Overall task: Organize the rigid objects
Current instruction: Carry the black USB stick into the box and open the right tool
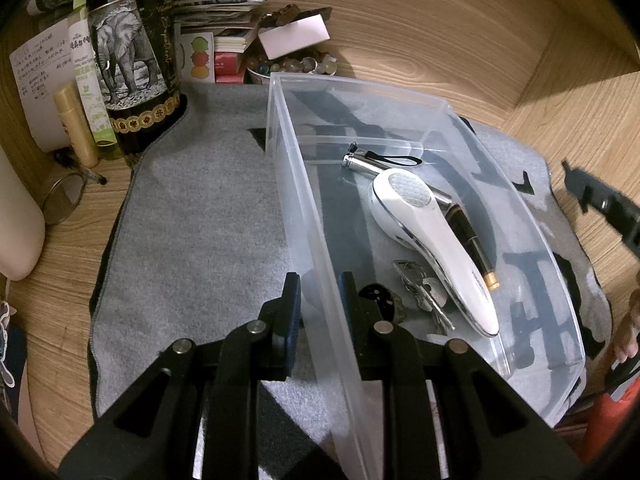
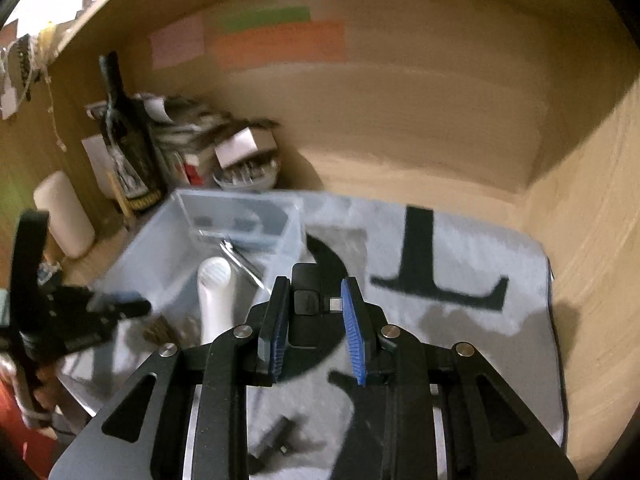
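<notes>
A clear plastic bin (image 1: 440, 108) stands on a grey cloth (image 1: 192, 220). In it lie a white handheld device (image 1: 432, 236), a silver torch (image 1: 360, 162), a black pen (image 1: 476, 252), keys (image 1: 424, 292) and a small black round piece (image 1: 378, 294). My left gripper (image 1: 320, 308) is shut on the bin's near left wall. My right gripper (image 2: 316, 284) is shut on a small black device (image 2: 305, 300) with a metal plug end, held above the cloth (image 2: 460, 248) to the right of the bin (image 2: 240, 216). Another small black piece (image 2: 276, 436) lies on the cloth below it.
A dark bottle with an elephant label (image 1: 128, 60), tubes, stacked papers and a bowl of marbles (image 1: 288, 66) crowd the back left corner. A glass (image 1: 64, 200) lies on its side at the left. Wooden walls close the back and right.
</notes>
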Motion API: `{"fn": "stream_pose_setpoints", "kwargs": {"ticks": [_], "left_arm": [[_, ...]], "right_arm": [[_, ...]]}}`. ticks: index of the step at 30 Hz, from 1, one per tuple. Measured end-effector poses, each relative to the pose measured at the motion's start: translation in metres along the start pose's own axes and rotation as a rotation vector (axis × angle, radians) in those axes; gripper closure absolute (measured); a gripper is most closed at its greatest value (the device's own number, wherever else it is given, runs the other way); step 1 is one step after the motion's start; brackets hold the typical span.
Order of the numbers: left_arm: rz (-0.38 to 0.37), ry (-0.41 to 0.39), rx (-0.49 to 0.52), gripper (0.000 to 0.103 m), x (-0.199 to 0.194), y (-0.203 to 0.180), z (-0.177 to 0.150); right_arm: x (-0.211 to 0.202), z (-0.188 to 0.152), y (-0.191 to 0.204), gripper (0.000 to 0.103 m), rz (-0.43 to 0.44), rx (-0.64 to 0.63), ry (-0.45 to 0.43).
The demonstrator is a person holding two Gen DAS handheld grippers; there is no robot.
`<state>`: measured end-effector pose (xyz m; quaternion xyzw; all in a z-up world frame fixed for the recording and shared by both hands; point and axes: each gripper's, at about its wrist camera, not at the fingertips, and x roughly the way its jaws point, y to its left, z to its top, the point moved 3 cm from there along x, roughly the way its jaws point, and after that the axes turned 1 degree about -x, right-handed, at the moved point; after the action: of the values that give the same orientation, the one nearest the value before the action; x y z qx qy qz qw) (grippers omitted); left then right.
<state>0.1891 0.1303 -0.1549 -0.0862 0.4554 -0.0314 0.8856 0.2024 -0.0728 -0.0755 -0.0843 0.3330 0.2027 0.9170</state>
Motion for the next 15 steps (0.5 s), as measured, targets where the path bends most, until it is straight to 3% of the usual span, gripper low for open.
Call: {"fn": "stream_pose_setpoints", "kwargs": {"ticks": [8, 15], "left_arm": [[-0.002, -0.001, -0.002, 0.084, 0.000, 0.000, 0.000], [-0.007, -0.002, -0.004, 0.084, 0.000, 0.000, 0.000]], "right_arm": [[0.003, 0.023, 0.030, 0.079, 0.065, -0.034, -0.047], [0.018, 0.030, 0.052, 0.079, 0.108, -0.075, -0.027]]}}
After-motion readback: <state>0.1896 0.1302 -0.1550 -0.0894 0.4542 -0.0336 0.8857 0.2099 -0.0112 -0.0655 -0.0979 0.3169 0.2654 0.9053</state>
